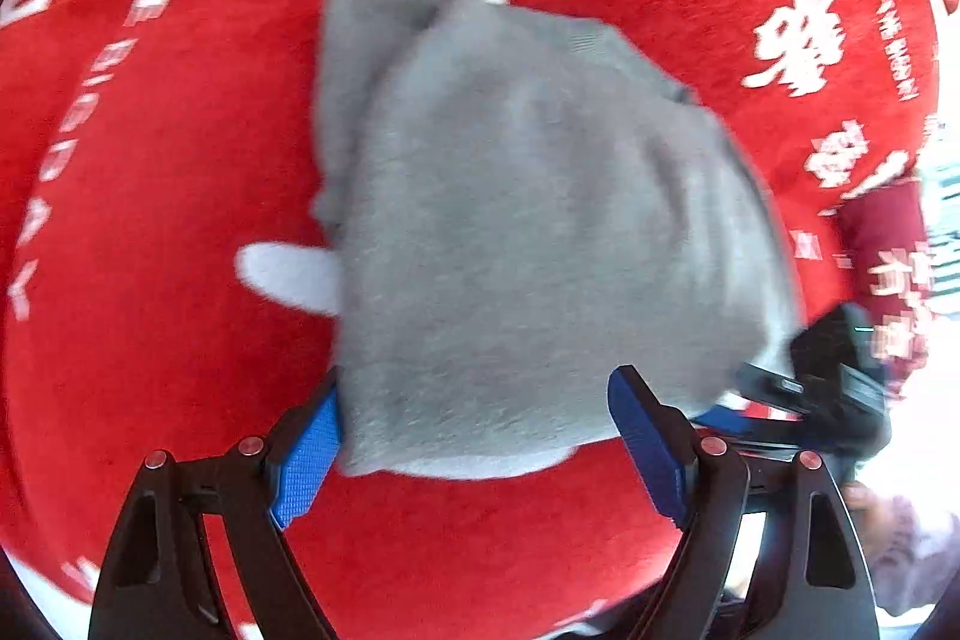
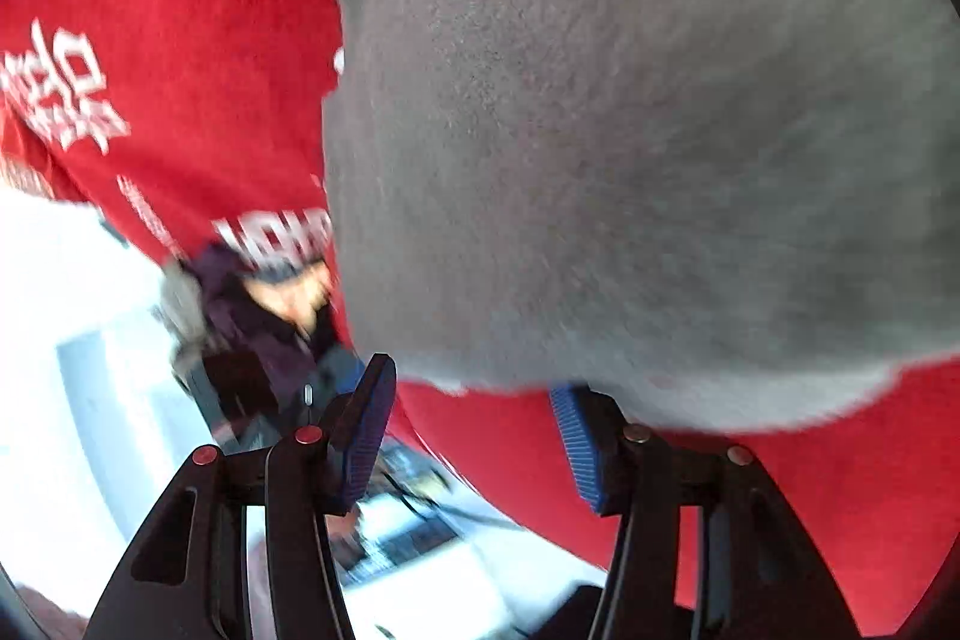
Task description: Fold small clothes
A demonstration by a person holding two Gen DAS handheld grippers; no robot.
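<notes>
One garment: a small grey knitted piece (image 1: 528, 232) is seen lying bunched and folded over on a red cloth with white lettering (image 1: 180, 400); it is judged to have been laid there as the working surface for folding.
Garment, relative to left claw: its near edge lies just ahead of the left gripper (image 1: 474, 454), between the lines of the two blue pads, the left-hand pad at its corner; whether that pad touches the knit cannot be told.
Pale parts: a light grey flap (image 1: 288, 274) sticks out beyond the garment's far-left side, ahead and to the left of the claw; it is taken for a lining or cuff not yet tucked in.
Left claw state: jaws are spread wide, nothing is pinched; the garment rests on the cloth by its own weight.
Garment, relative to right claw: in the right wrist view the grey knit fills the field above and to the right of the right gripper (image 2: 474, 436); its lower hem hangs just over the right-hand pad.
Right claw state: jaws stand parted, no cloth is clamped between them.
Right claw, from the left view: it is seen at the garment's right corner (image 1: 834, 382).
Judgement: both claws appear placed at the near hem so that the edge could be taken for a further fold.
Surroundings: a person's hand (image 2: 294, 298) is blurred beyond the cloth's edge.
</notes>
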